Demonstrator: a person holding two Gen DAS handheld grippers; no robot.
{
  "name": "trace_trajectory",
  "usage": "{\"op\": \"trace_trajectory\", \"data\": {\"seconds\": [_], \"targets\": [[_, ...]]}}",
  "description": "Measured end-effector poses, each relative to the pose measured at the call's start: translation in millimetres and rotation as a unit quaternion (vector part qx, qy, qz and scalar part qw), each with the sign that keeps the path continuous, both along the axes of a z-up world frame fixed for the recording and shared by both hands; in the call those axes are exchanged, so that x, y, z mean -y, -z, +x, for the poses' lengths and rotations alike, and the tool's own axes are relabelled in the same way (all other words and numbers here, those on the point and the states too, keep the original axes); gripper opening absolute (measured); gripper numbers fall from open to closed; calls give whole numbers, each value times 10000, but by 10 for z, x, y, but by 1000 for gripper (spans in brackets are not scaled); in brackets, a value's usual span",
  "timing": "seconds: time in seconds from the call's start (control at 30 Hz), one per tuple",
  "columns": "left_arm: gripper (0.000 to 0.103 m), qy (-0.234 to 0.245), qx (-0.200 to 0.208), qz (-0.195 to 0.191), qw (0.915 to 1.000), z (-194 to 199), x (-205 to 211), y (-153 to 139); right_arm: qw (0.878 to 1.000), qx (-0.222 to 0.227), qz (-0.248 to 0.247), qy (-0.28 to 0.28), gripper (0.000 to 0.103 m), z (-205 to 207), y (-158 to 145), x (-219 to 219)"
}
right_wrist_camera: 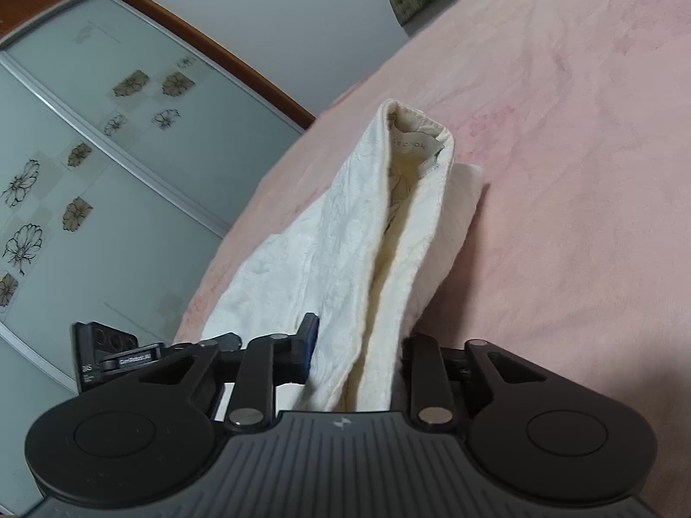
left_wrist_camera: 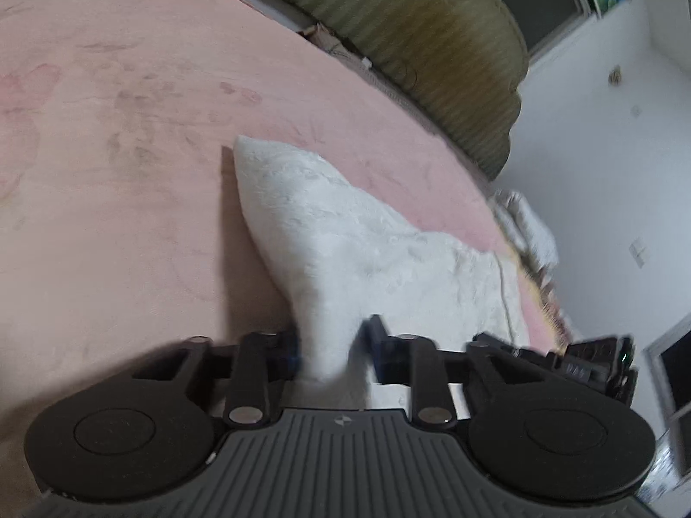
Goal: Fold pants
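I see both grippers clamped on the white pants [left_wrist_camera: 345, 237]: the left gripper [left_wrist_camera: 332, 349] pinches cloth at lower centre, the right gripper [right_wrist_camera: 356, 354] likewise, fabric trailing upward across the pink bedspread [left_wrist_camera: 108, 151].

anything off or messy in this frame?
Nothing damaged or spilled. The white pants are bunched, not flat, on the pink bedspread, pinched in the left gripper and the right gripper; waistband gapes open, label showing.
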State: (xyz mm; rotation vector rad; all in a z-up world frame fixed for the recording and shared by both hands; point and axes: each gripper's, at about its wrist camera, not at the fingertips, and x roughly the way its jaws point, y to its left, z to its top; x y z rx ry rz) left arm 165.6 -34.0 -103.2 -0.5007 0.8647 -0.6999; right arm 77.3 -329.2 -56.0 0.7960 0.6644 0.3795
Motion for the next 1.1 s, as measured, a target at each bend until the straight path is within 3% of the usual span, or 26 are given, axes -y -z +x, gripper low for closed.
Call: {"op": "trace_trajectory", "data": {"seconds": [0.07,0.13,0.3,0.43,0.67,0.77,0.83,0.9,1.0,1.03,1.1], "targets": [[14,-97,182,-46,9998,-74,-43,-51,9997,129,-186,-6,21,-35,-90,-60],[13,-108,690,251,9972,-201,11,-173,9989,255,-387,-56,20,-38,-224,-122],[12,-281,1701,833,9815,-359,121,-528,9896,703,-1219,-312,20,106,-650,-373],[13,-526,1817,917,9777,-92,-8,-781,9839,899,-1492,-392,21,507,-861,-483],[17,-1063,2023,1782,9571,463,-88,-943,9795,842,-1792,-381,21,1435,-855,-762],[17,-1280,1712,1954,9572,689,-120,-772,9806,607,-1828,-358,21,1677,-623,-846],[18,-1355,1381,2040,9597,804,-136,-597,9824,217,-1830,-300,31,1794,-427,-884],[34,-1476,1261,2199,9560,834,-157,-480,9799,-135,-1987,-75,42,1776,-256,-841],[55,-1603,1319,2405,9482,725,-224,-511,9851,-246,-1705,5,45,1631,-220,-707],[60,-1658,1389,2520,9432,670,-240,-550,9832,-219,-1802,180,50,1564,-278,-691],[83,-1843,1662,2704,9302,500,-271,-635,9669,-22,-2455,695,54,1353,-421,-693]]}}
